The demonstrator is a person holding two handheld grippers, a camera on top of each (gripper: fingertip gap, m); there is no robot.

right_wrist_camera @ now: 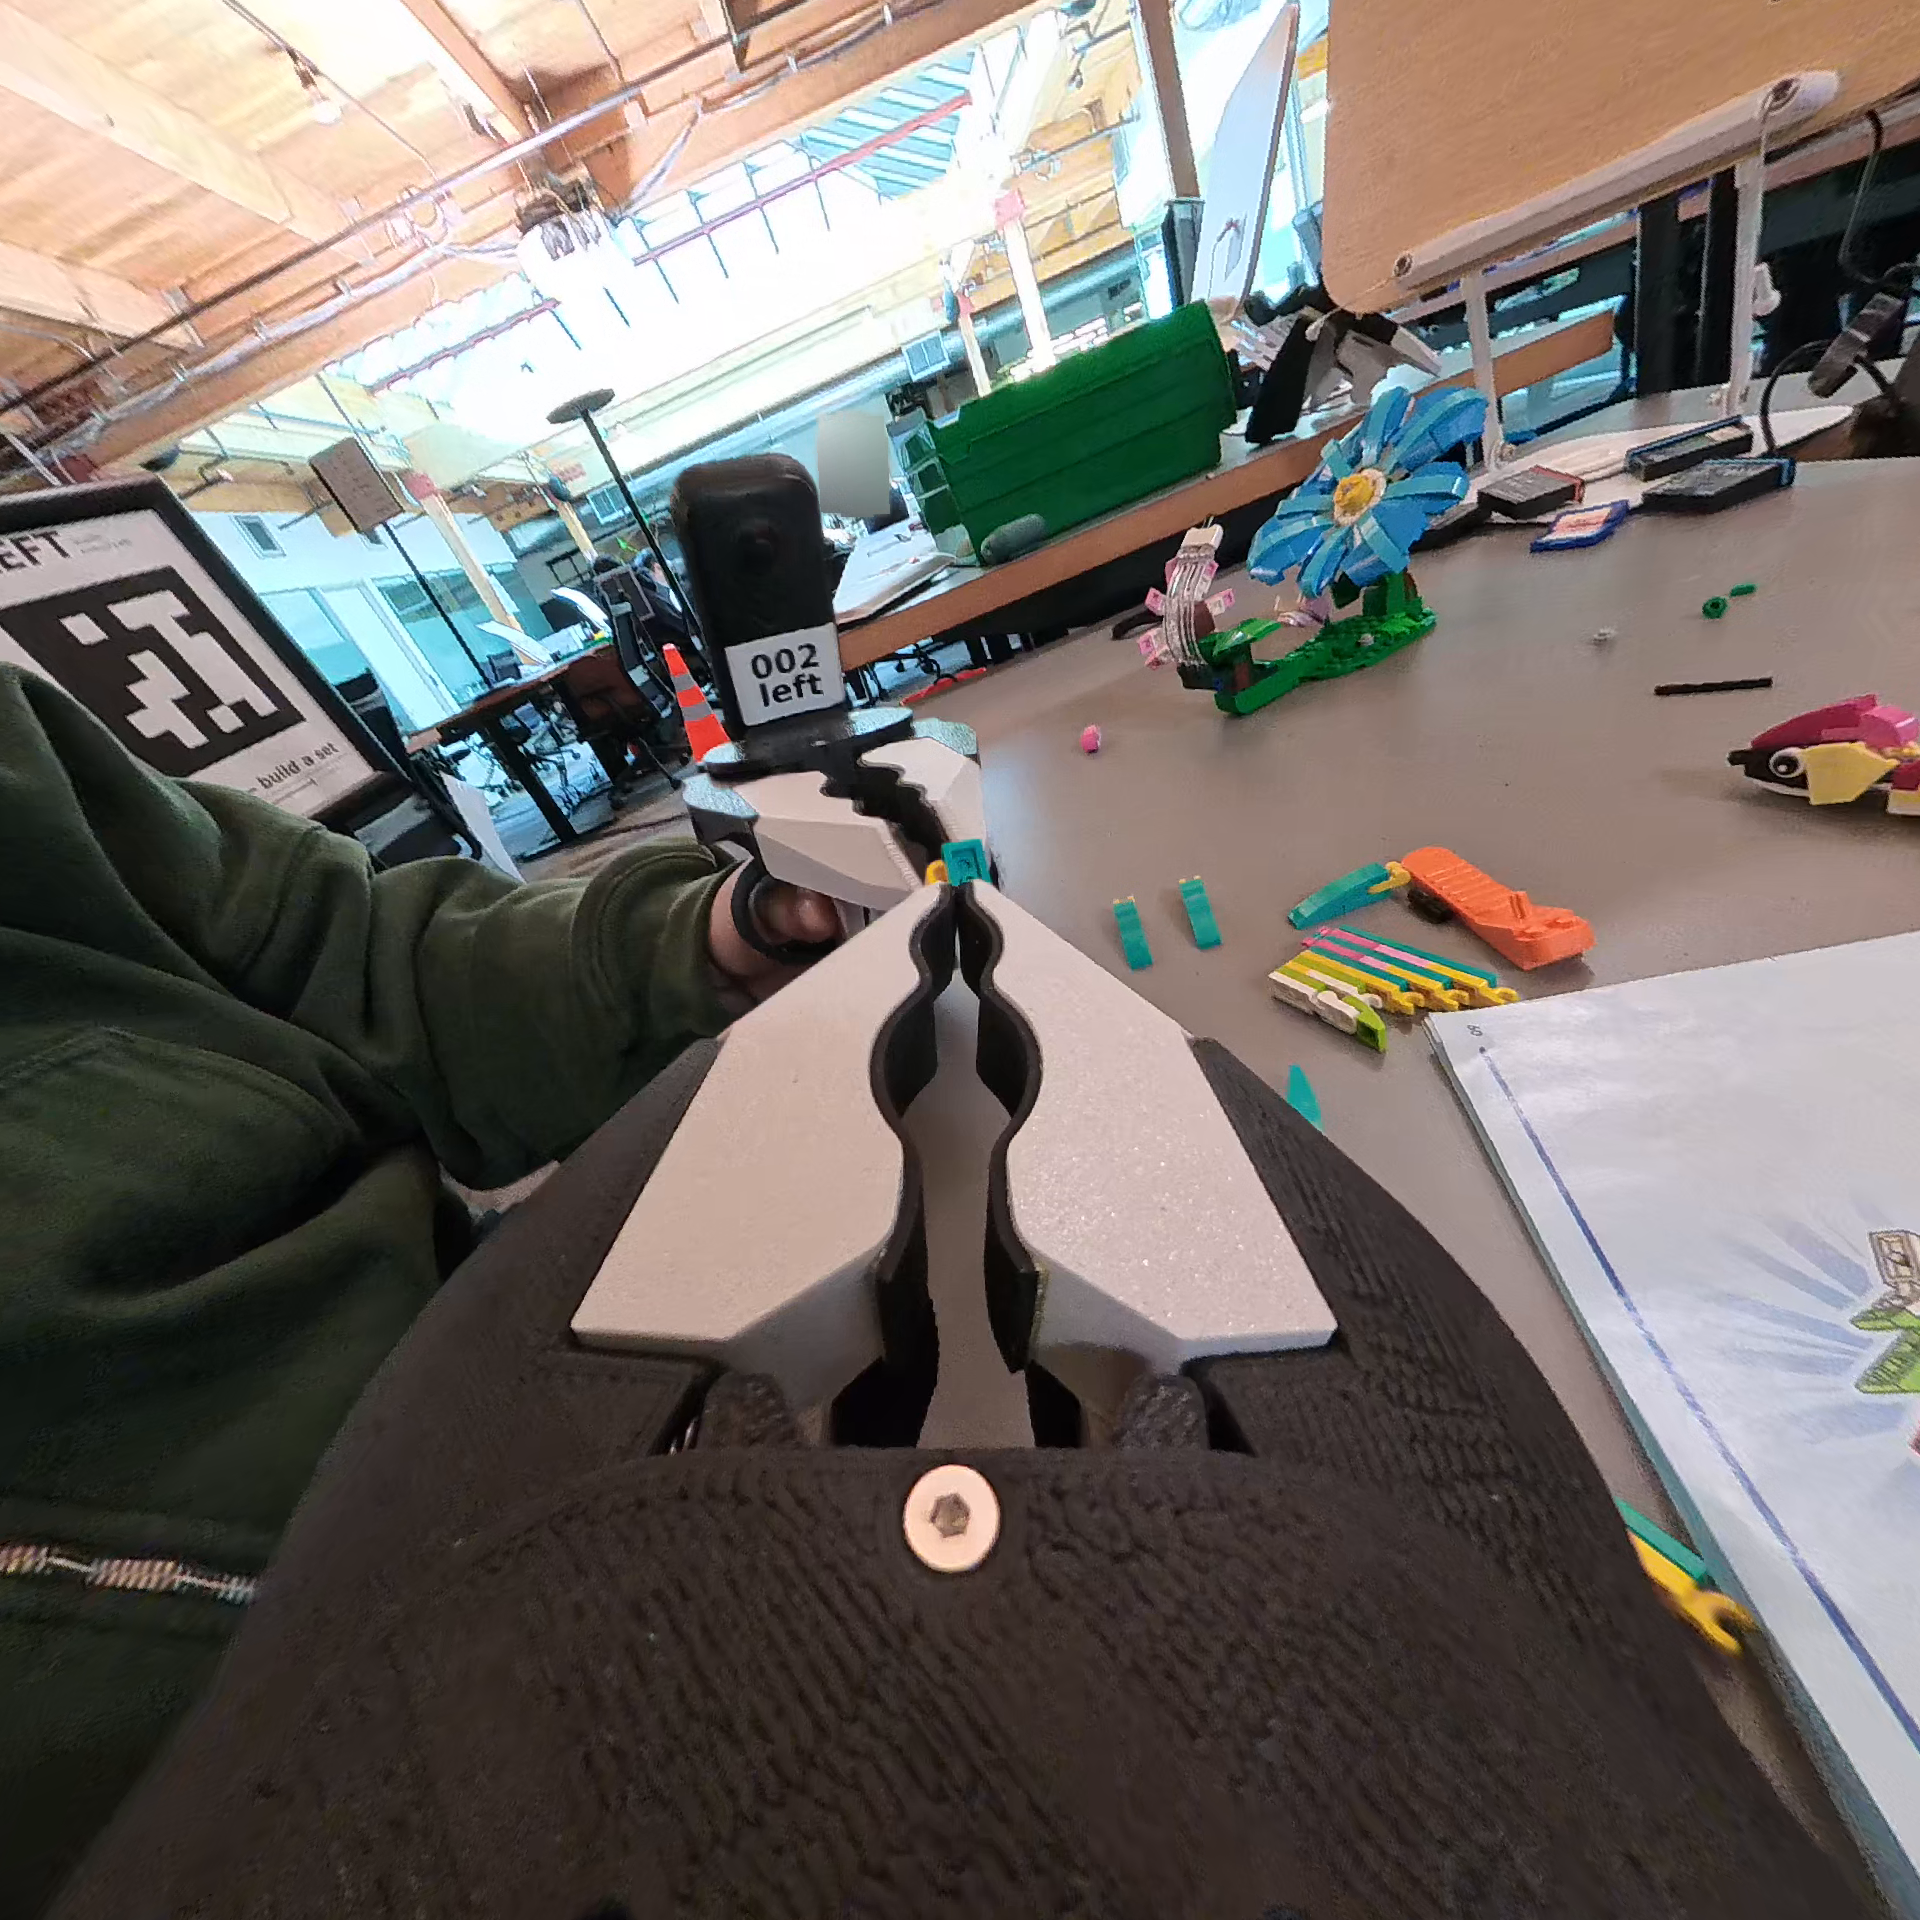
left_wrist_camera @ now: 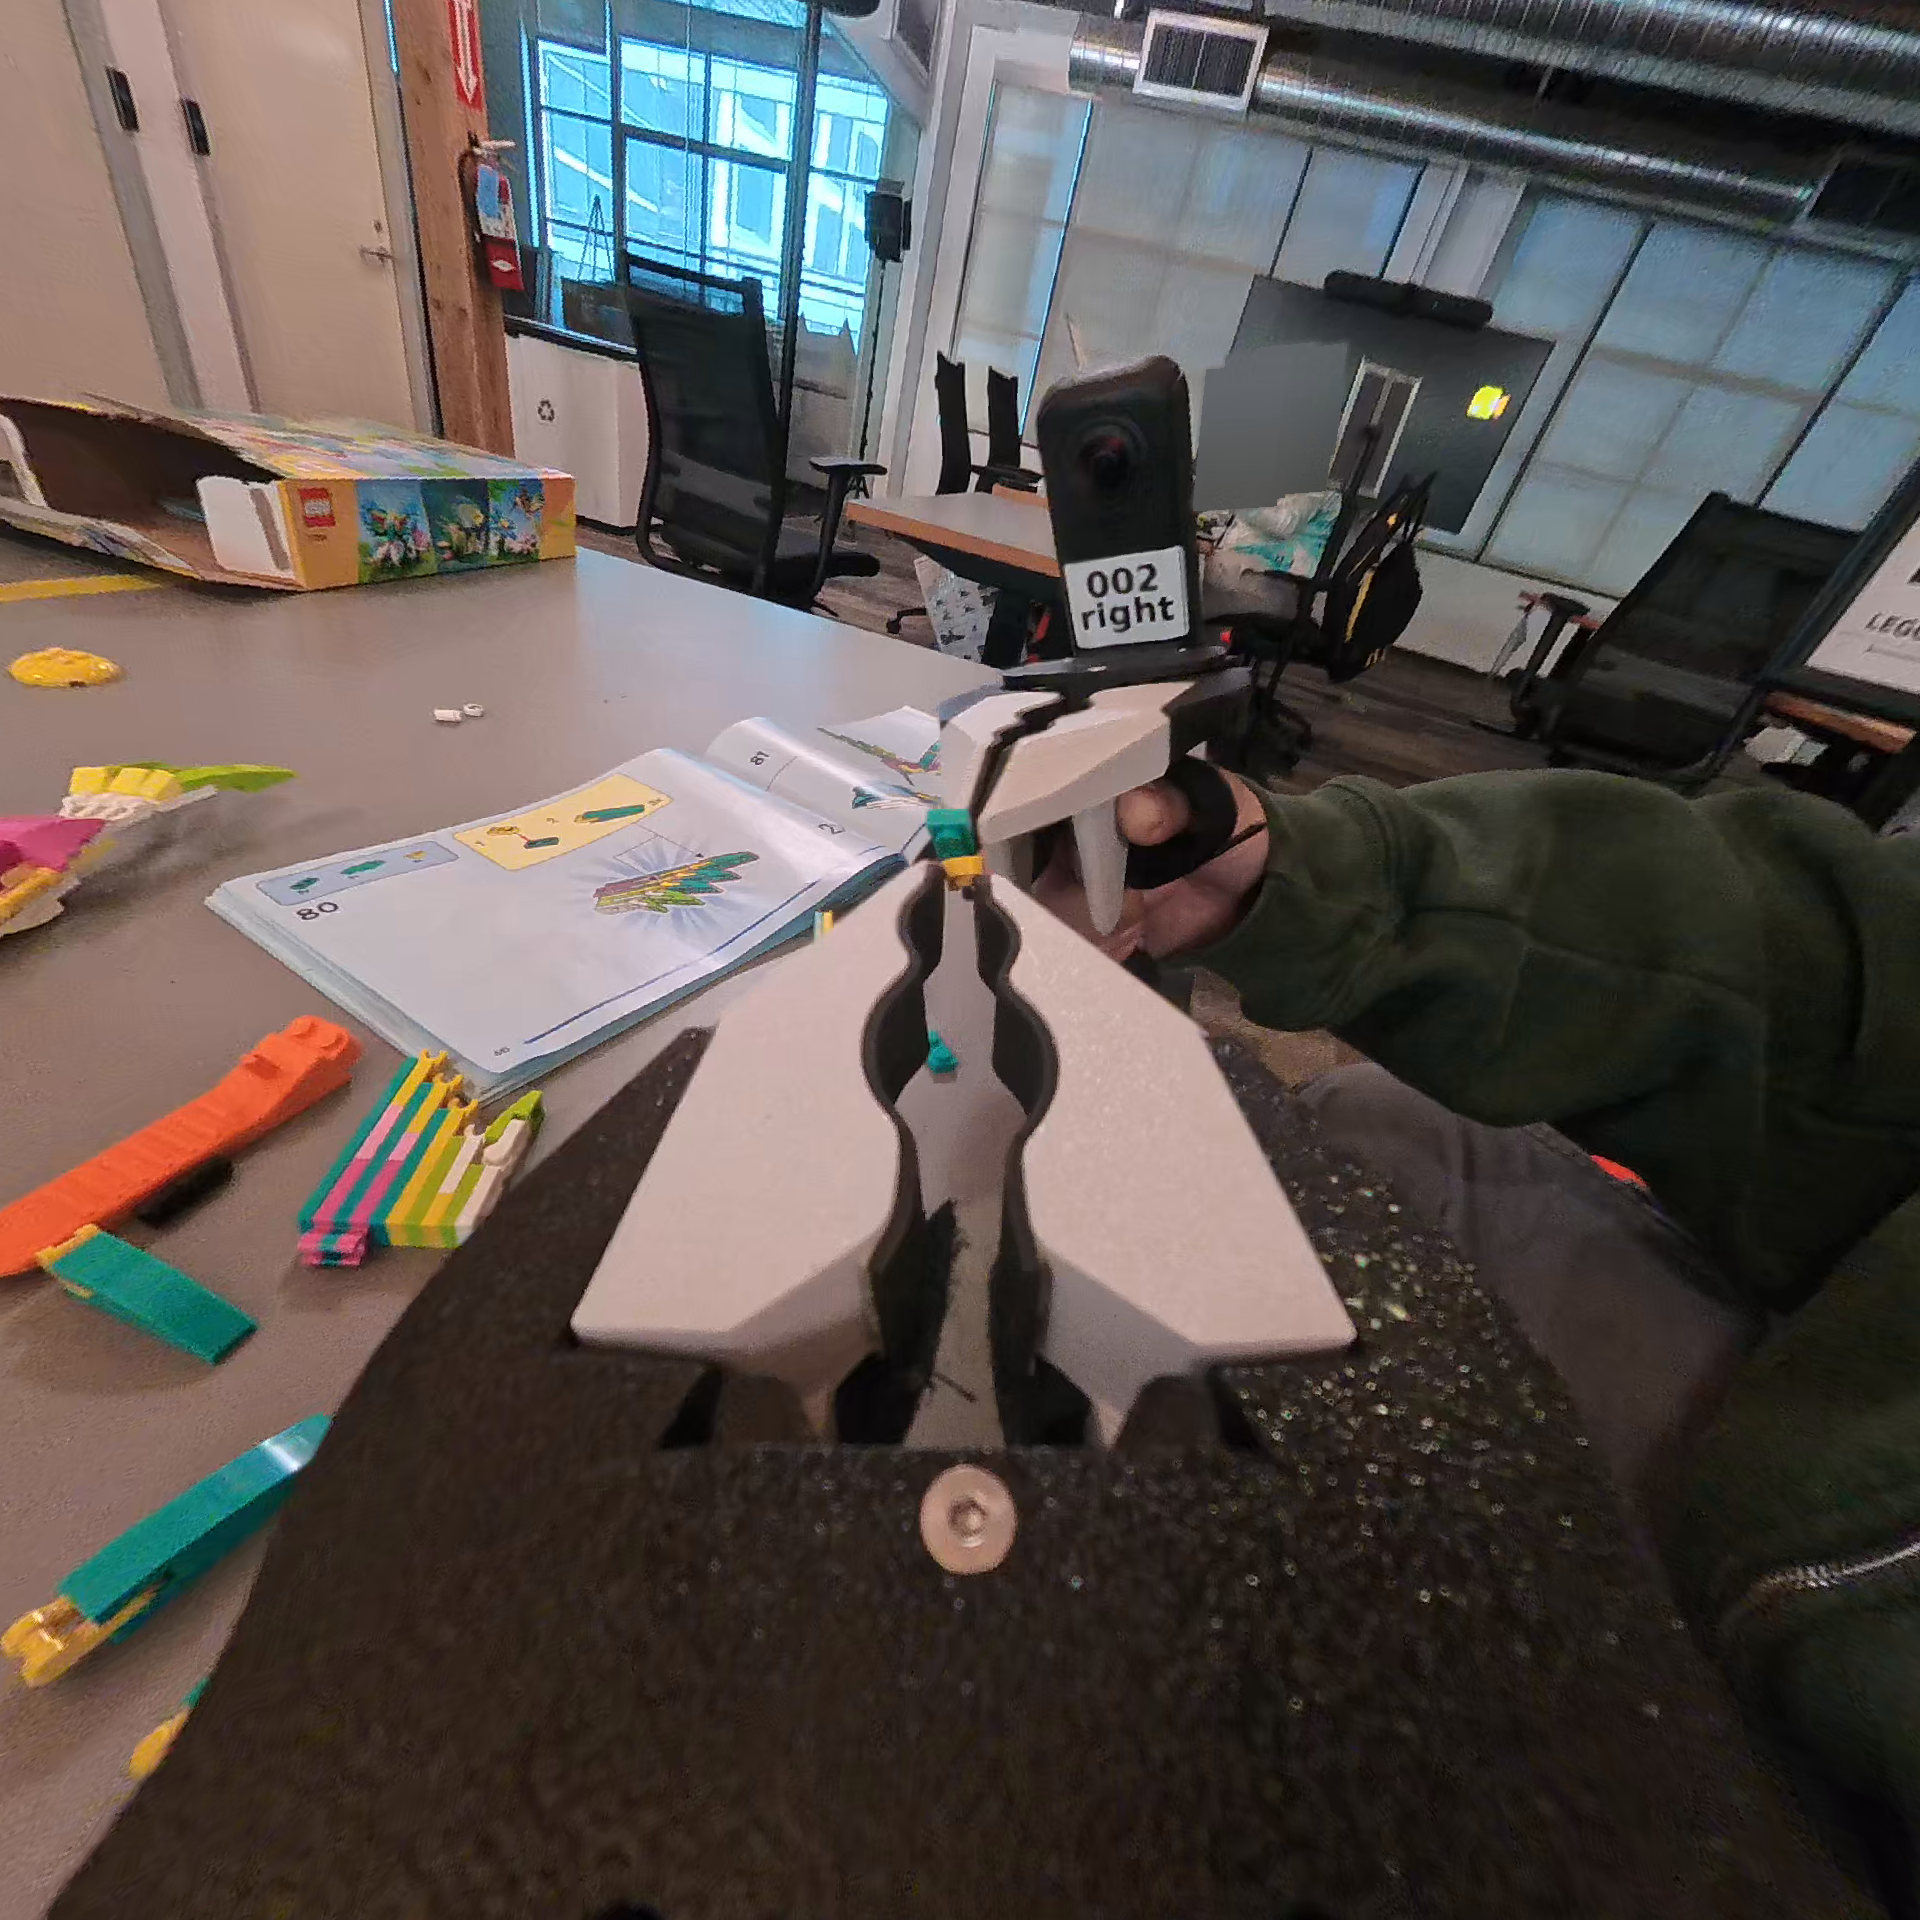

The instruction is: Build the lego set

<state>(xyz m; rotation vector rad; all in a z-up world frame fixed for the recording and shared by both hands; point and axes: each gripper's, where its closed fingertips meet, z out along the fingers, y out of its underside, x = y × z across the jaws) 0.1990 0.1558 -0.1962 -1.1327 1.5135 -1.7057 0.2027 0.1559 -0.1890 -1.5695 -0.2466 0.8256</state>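
Note:
My left gripper [left_wrist_camera: 956,885] is shut on a small yellow piece [left_wrist_camera: 962,871] at its tips. My right gripper [right_wrist_camera: 957,891] is shut on a small teal brick [right_wrist_camera: 965,862]. The two grippers meet tip to tip above the table's near edge, and the teal brick [left_wrist_camera: 948,830] sits right on top of the yellow piece [right_wrist_camera: 932,871]. The right gripper [left_wrist_camera: 975,816] shows across from me in the left wrist view, and the left gripper [right_wrist_camera: 935,857] in the right wrist view. A striped wing assembly [left_wrist_camera: 416,1164] lies on the table; it also shows in the right wrist view [right_wrist_camera: 1382,977].
An open instruction booklet [left_wrist_camera: 540,904] lies by the table edge. An orange brick separator [left_wrist_camera: 187,1132], teal slope pieces [left_wrist_camera: 145,1294] and a pink and yellow build [left_wrist_camera: 52,842] lie to the left. A lego box [left_wrist_camera: 312,499] stands far back. A blue flower model [right_wrist_camera: 1351,520] stands across the table. The left tips stand about 15 cm off the orange brick separator [left_wrist_camera: 187,1132]. It turns up in the right wrist view [right_wrist_camera: 1484,896] as well.

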